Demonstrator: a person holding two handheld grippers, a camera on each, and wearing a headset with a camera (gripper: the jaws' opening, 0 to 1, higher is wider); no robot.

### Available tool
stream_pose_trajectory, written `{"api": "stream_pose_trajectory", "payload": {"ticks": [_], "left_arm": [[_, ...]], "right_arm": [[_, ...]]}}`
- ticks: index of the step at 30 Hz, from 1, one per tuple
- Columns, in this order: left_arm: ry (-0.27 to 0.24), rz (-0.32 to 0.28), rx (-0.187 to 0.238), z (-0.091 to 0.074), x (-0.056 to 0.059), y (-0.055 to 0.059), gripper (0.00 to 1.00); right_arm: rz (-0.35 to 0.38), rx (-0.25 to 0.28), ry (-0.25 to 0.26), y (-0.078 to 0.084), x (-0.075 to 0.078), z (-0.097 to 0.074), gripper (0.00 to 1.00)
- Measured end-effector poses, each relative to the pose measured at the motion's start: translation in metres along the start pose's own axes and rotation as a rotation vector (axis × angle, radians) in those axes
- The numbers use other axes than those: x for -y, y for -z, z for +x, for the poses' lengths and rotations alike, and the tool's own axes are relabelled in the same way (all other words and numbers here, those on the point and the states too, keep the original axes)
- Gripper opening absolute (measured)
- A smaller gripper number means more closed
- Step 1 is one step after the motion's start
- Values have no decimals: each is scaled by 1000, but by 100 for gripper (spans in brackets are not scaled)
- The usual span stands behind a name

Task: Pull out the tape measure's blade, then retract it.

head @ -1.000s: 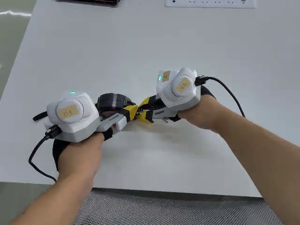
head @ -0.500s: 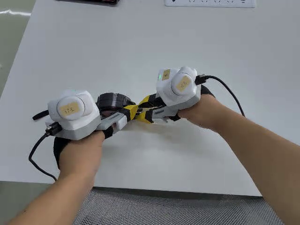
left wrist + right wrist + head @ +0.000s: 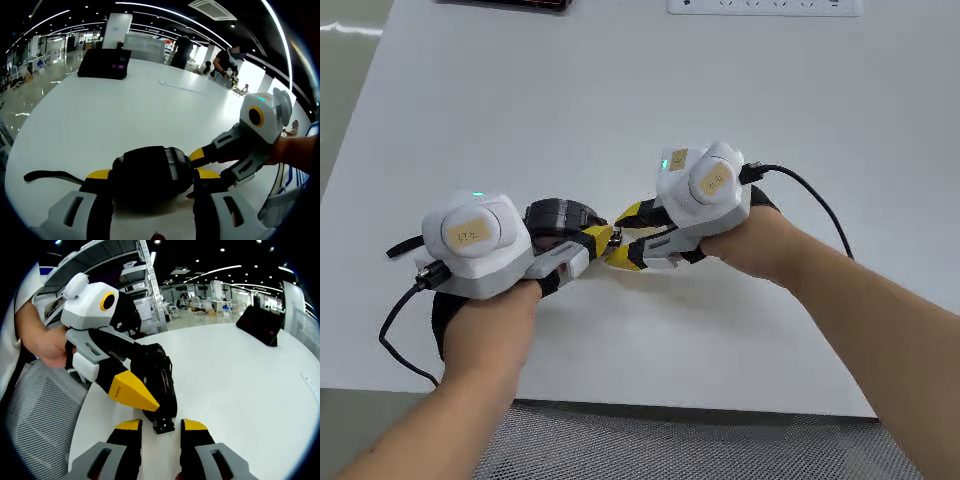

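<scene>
The black tape measure (image 3: pixel 558 215) rests on the white table (image 3: pixel 520 100), and my left gripper (image 3: pixel 586 240) is shut across its body. In the left gripper view the case (image 3: pixel 150 172) sits squeezed between the two yellow-tipped jaws of that left gripper (image 3: pixel 152 175). My right gripper (image 3: pixel 622 236) faces it from the right with its jaws apart. In the right gripper view the tape's small black end tab (image 3: pixel 163 426) lies between the open jaws of my right gripper (image 3: pixel 161 428), touching neither. No blade is drawn out.
A white power strip (image 3: pixel 765 6) and a dark device (image 3: pixel 505 3) lie at the table's far edge. Cables trail from both grippers. The near table edge and a grey mesh seat (image 3: pixel 700 450) are just below my hands. A black strap (image 3: pixel 47 176) trails left of the case.
My right gripper's jaws, closed near the tape's tip before, have spread apart. The left gripper still holds the case in place.
</scene>
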State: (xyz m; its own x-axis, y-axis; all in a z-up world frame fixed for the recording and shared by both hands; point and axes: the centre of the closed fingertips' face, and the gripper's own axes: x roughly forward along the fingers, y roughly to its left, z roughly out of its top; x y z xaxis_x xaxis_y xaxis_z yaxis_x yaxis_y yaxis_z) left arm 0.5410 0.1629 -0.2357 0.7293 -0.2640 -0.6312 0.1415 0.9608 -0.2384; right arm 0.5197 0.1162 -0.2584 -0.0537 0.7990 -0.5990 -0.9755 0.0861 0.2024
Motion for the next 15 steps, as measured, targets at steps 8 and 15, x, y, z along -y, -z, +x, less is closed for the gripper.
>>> {"api": "stream_pose_trajectory", "payload": {"ticks": [8,15], "left_arm": [[6,22,-1,0,1,0,62],[14,33,9,-1,3,-2,63]], "right_arm": [[20,17,7,0,1,-5,31],[33,22,12,1,2,-7,34]]}}
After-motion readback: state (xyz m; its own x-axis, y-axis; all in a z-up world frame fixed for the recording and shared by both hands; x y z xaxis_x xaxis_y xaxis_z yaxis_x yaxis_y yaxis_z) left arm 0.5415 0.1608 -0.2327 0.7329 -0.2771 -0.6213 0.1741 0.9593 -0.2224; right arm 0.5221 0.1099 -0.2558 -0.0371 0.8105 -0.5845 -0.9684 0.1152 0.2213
